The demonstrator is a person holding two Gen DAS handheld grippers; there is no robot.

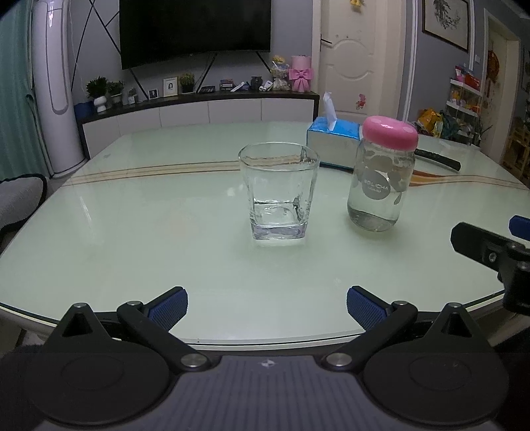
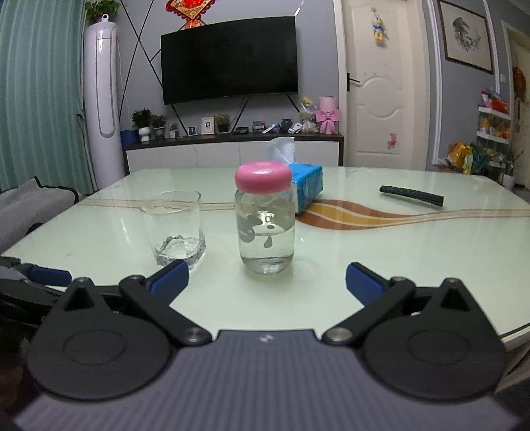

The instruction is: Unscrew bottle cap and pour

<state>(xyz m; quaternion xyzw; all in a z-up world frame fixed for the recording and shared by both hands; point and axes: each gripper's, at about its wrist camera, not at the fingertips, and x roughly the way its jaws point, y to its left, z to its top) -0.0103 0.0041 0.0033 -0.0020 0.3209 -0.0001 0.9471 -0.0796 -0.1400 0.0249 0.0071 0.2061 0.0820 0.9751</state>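
Bottle (image 2: 265, 225), capped, is standing beside glass (image 2: 175, 228) for pouring; both hand-held grippers (image 1: 267, 306) (image 2: 267, 281) are hovering apart, empty.

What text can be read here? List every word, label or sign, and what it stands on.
"SOLICHA", roughly, first letter unsure: grey round label on the bottle.
Smaller line under it: too small to read.
Red wall ornament: characters too blurred to read.
Tissue box, remote: nothing legible.

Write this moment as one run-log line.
left gripper: open, empty | right gripper: open, empty | bottle: upright, pink cap on | glass: untouched
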